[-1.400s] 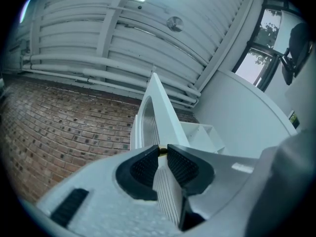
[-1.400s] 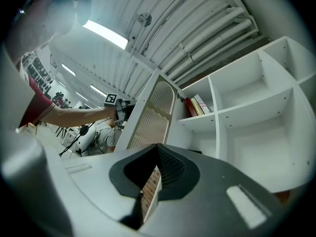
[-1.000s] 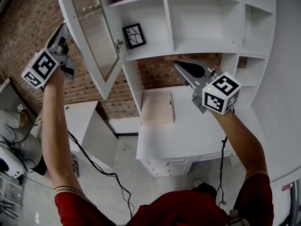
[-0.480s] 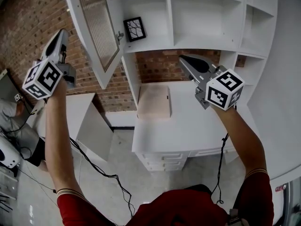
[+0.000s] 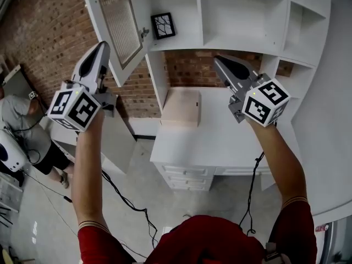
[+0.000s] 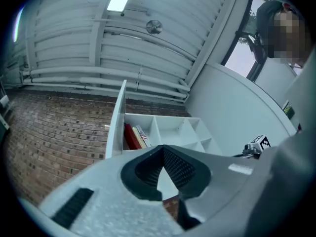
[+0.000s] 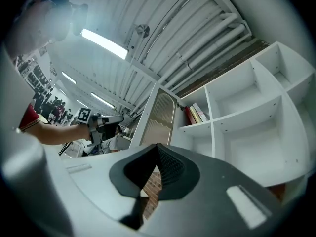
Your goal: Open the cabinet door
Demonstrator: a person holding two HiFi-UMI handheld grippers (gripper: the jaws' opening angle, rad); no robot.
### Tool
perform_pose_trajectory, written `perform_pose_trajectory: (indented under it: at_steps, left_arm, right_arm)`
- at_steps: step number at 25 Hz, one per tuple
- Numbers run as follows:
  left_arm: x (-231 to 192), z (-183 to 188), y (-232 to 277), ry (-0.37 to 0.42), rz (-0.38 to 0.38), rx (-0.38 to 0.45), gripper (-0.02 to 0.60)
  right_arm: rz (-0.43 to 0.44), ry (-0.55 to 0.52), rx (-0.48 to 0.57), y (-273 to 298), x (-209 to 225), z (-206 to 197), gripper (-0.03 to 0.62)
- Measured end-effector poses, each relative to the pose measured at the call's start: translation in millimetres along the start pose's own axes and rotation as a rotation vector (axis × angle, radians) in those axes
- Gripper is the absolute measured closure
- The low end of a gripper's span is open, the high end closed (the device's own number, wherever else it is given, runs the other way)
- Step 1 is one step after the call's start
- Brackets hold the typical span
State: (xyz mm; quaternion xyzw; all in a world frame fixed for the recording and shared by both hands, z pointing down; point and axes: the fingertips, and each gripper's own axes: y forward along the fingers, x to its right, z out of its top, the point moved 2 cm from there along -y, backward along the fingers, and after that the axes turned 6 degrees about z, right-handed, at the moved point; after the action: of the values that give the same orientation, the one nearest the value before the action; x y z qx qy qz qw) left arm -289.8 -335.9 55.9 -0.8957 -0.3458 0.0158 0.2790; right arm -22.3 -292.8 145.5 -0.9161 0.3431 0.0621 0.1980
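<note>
The white cabinet door [image 5: 118, 21] with its ribbed glass panel stands swung open at the upper left, its small latch [image 5: 144, 33] on the inner edge. My left gripper [image 5: 103, 44] is shut and empty, just below and left of the door's lower corner, apart from it. In the left gripper view the left gripper [image 6: 163, 150] points up past the door's edge [image 6: 116, 120]. My right gripper [image 5: 216, 59] is shut on nothing in front of the brick alcove, below the open shelves. The right gripper [image 7: 158, 146] faces the door [image 7: 160, 113].
White shelves [image 5: 242, 45] hold a framed picture [image 5: 163, 25] and red books [image 7: 195, 113]. Below is a white desk [image 5: 220, 142] with a beige box [image 5: 181, 108] and drawers. A brick wall [image 5: 44, 32] lies to the left, where a person [image 5: 22, 128] stands. Cables trail on the floor.
My left gripper has dropped down and to the right, away from the door's outer face. The right gripper has shifted slightly. The door stays open.
</note>
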Motion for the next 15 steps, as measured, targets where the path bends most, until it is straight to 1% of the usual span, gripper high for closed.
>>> perform_pose_trajectory:
  at_steps: [5,11,15]
  left_arm:
    - [72,-16,-16,-0.017,-0.028,-0.026,0.575]
    - [173,-29,-45,-0.024,-0.045,-0.05,0.575]
    - [221,-39,-67,-0.027,-0.064,-0.082,0.575]
  right_arm:
    - [0.013,-0.056,0.0,-35,-21,12,0.582]
    - [0.052,-0.121,0.004,-87,-55,21,0.582]
    - [0.056,-0.159,0.007,-113,-80,22,0.582]
